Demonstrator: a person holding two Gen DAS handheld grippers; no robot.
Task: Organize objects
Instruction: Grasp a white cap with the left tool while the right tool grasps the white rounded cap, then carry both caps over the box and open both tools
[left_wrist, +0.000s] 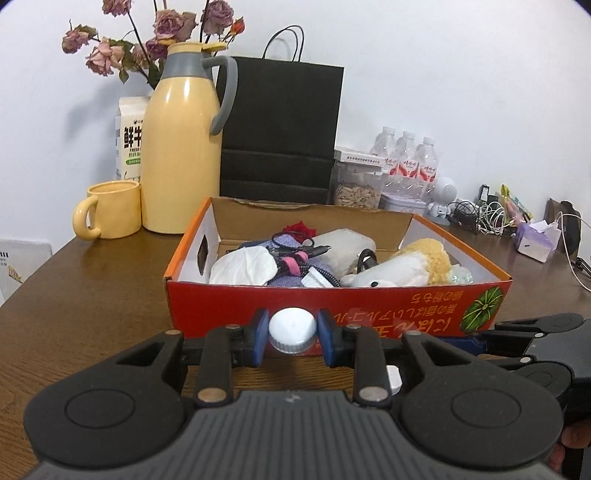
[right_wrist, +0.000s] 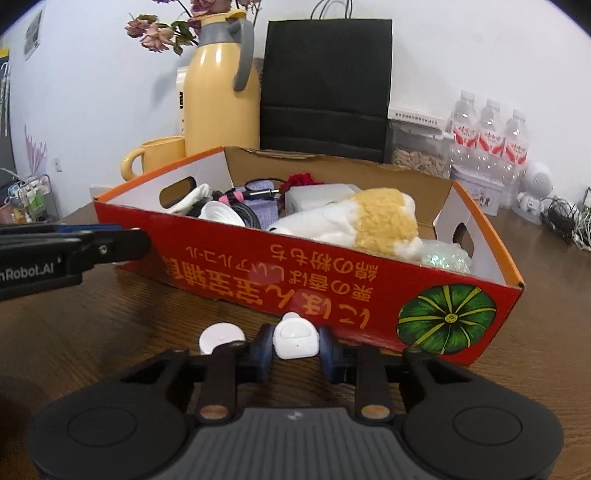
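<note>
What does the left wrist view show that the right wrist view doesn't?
Only the left wrist view: the left gripper with its jaws closed on a white ribbed bottle cap, and a purple tissue pack far right. Only the right wrist view: the right gripper gripping a small white device, and a white round disc on the table beside it. Both: the red cardboard box, yellow jug and black bag.

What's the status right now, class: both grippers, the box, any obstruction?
Left gripper shut on white cap. Right gripper shut on small white case. Box ahead, open, already crowded. Nothing blocking.
</note>
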